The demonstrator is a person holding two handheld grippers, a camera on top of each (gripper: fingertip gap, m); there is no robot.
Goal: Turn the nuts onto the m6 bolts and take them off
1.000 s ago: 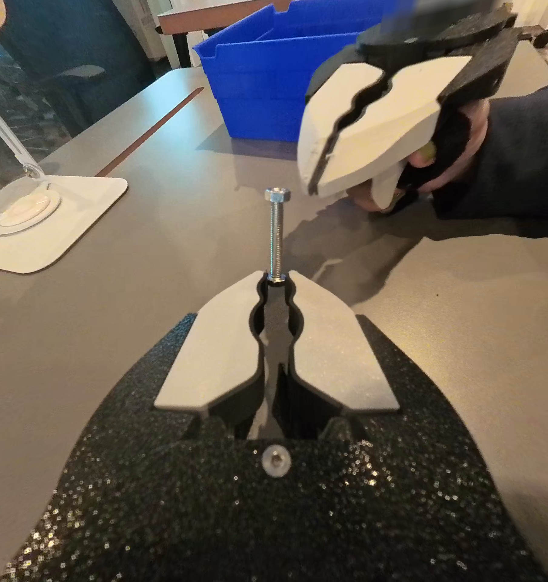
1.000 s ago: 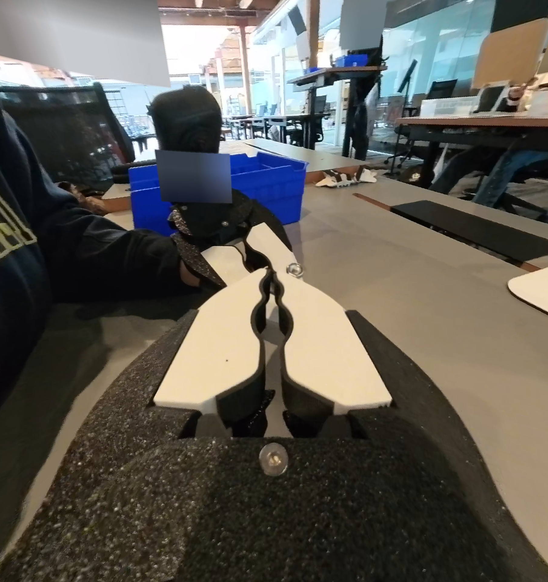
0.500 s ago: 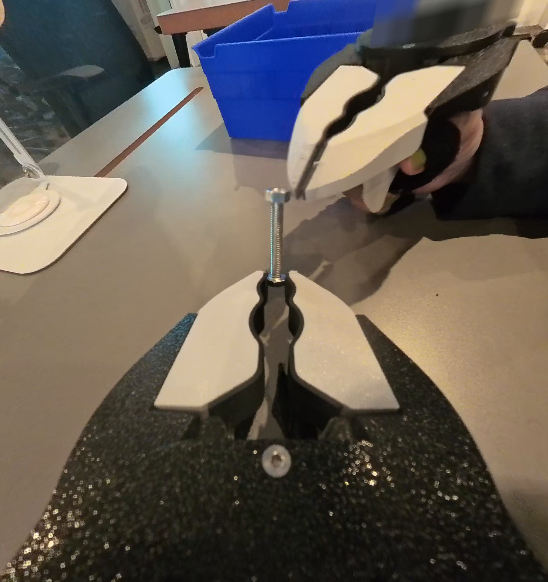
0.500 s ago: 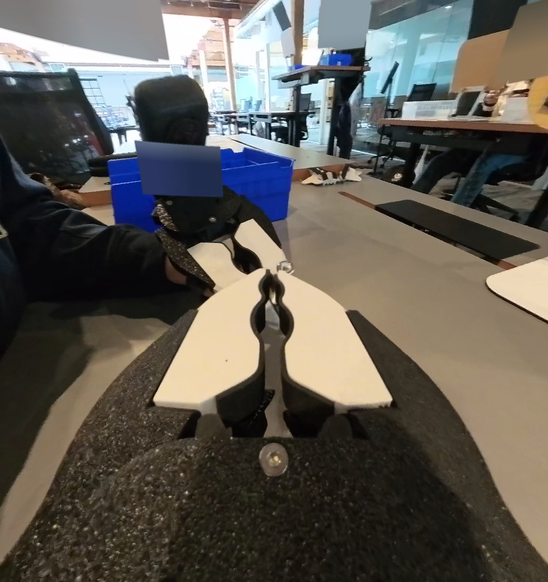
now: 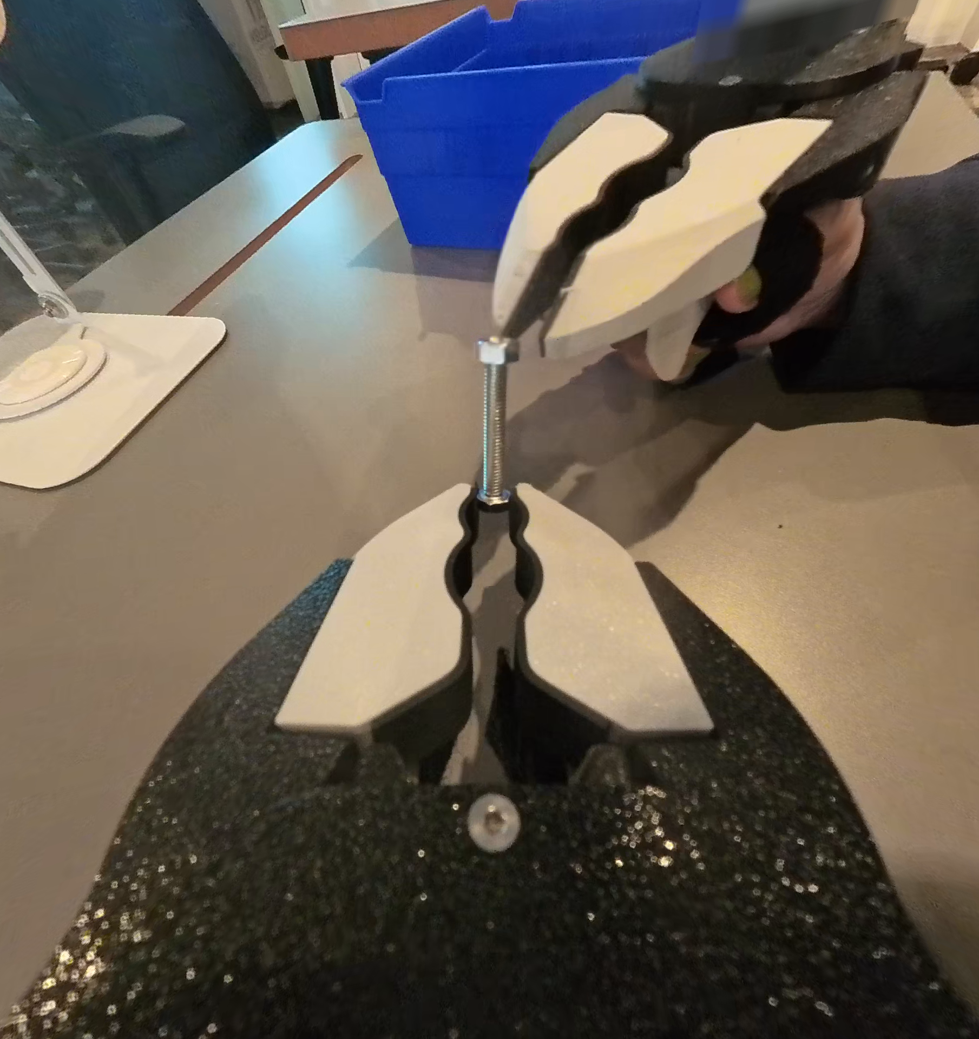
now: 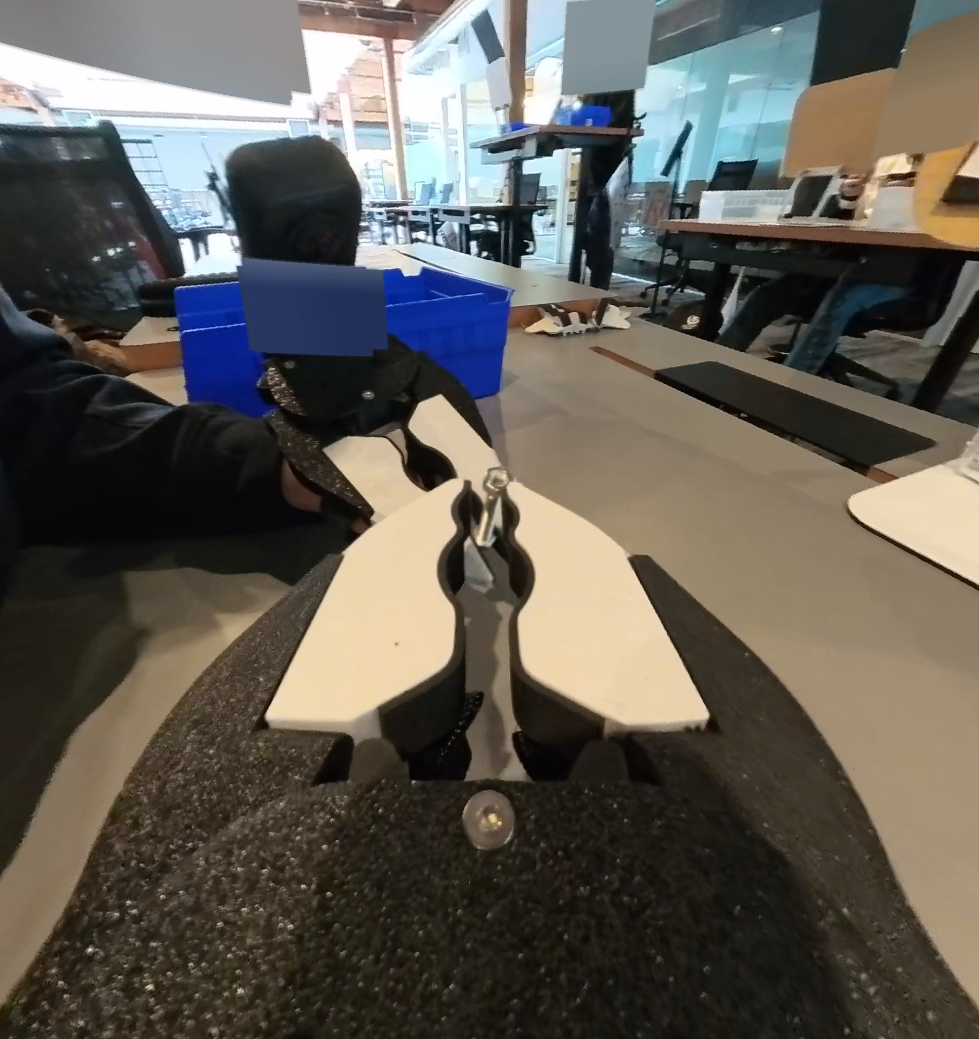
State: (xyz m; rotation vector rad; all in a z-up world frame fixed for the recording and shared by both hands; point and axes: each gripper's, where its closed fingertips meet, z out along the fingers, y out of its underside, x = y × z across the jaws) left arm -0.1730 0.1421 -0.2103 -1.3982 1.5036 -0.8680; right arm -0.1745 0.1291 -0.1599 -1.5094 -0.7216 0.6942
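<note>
A grey table (image 5: 206,562) fills most of the left wrist view, with a blue bin (image 5: 464,146) at the upper centre and a white lamp base (image 5: 82,393) at the left edge. The left gripper (image 5: 492,500) occupies the lower centre, clenched on a nut (image 5: 494,498) at the lower end of a bolt (image 5: 494,427), which stands upright above its tips.

Over the last second the right gripper (image 5: 523,331) has been brought down from the upper right of that view, where it hung apart from the bolt, until its tips meet the hex head (image 5: 497,353). Its jaws are seen slightly parted, and the head lies just at the tip of the nearer finger; in the right wrist view the head (image 6: 497,479) is seen just beyond the fingertips, at the mouth of the gap, not between the pads. A grip on the head is judged not yet made, so the turning step appears about to begin.
</note>
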